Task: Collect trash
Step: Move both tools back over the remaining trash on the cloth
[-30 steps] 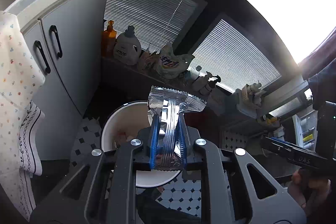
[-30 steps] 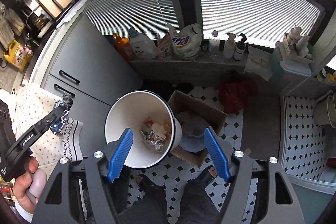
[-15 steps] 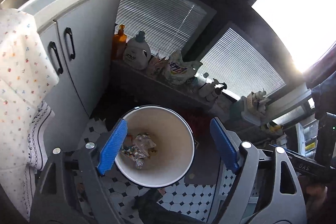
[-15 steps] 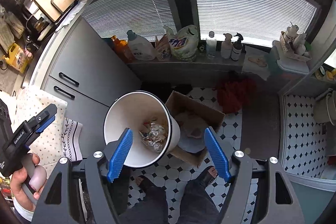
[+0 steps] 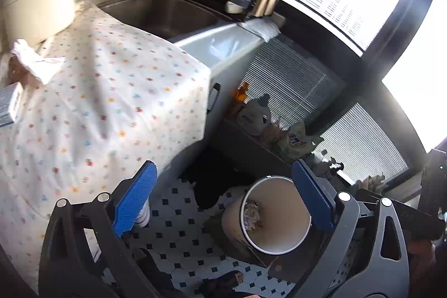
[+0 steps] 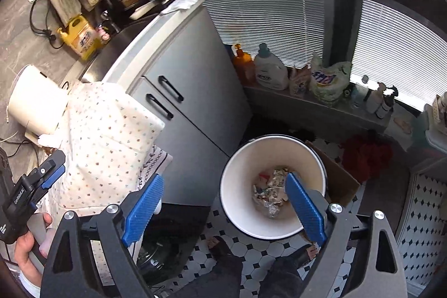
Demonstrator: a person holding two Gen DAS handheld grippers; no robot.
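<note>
Right wrist view: both claws [image 6: 223,203] tilted floorward above the trash bin [image 6: 237,175], jaws opening, empty.

Your left gripper [image 5: 223,197] hangs over the tiled floor [image 5: 178,231], its blue jaws opening with nothing between them. The white bin [image 5: 279,236] stands below at right, crumpled wrappers [image 5: 251,215] inside; a dotted cloth [image 5: 106,108] drapes the counter beside the sink [image 5: 167,16].

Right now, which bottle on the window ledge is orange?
The orange bottle at the ledge's left end, nearest the grey cabinet; the jug beside it is white.
</note>
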